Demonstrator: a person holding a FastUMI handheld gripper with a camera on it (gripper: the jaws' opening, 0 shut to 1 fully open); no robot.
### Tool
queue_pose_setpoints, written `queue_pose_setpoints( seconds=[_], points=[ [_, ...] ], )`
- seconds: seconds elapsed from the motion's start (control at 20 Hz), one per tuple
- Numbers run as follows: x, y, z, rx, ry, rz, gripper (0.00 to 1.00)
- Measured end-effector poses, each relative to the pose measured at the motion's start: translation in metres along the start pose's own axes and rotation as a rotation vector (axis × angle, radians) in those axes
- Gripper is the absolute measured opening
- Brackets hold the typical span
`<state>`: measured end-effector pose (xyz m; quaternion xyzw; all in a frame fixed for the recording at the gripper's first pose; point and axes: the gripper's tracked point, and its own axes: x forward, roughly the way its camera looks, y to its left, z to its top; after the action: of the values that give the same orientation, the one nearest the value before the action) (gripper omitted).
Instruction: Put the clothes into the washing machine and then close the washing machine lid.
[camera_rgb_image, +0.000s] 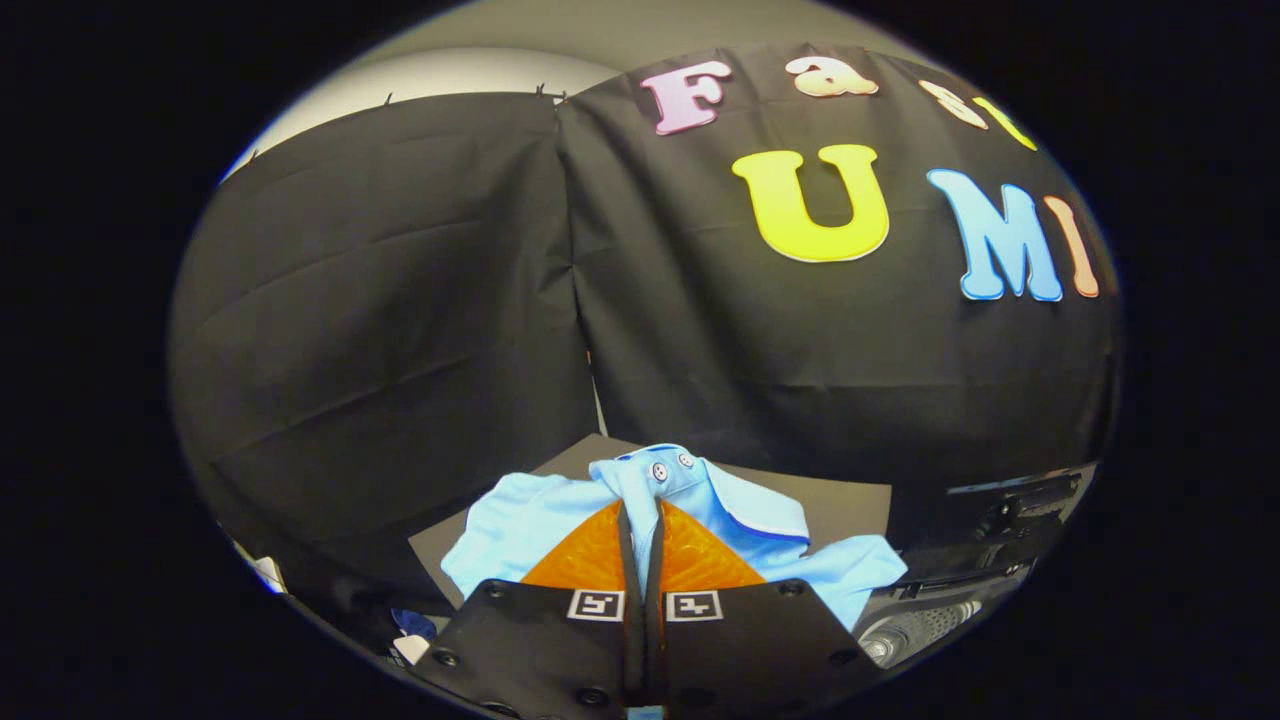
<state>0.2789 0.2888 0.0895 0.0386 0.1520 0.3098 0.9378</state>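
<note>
- We cannot make out the washing machine (985, 560) fully — dark parts and a ribbed grey hose at about four o'clock of the claw, cut off low.
- The shirt's (740, 520) lower body is hidden behind the fingers (590, 560).
- We see the claw (640, 520) pressed together, pinching the light blue shirt by its buttoned collar — held raised, pointing at the black cloth wall (400, 300).
- The dark table (850, 505) lies beyond.

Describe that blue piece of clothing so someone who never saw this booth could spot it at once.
Start from the black cloth wall and drop to the dark board at its foot. The gripper is there with both fingers shut on a light blue shirt, which hangs up above that board. Its buttoned collar placket, rising from between the fingers, makes it the one pale, soft thing among dark surroundings.
</note>
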Motion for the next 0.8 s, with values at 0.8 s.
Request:
queue_pose_setpoints(
  seconds=[0.8],
  points=[
    [-0.09, -0.141, 0.023, 0.053, -0.099, -0.181, 0.01]
  ],
)
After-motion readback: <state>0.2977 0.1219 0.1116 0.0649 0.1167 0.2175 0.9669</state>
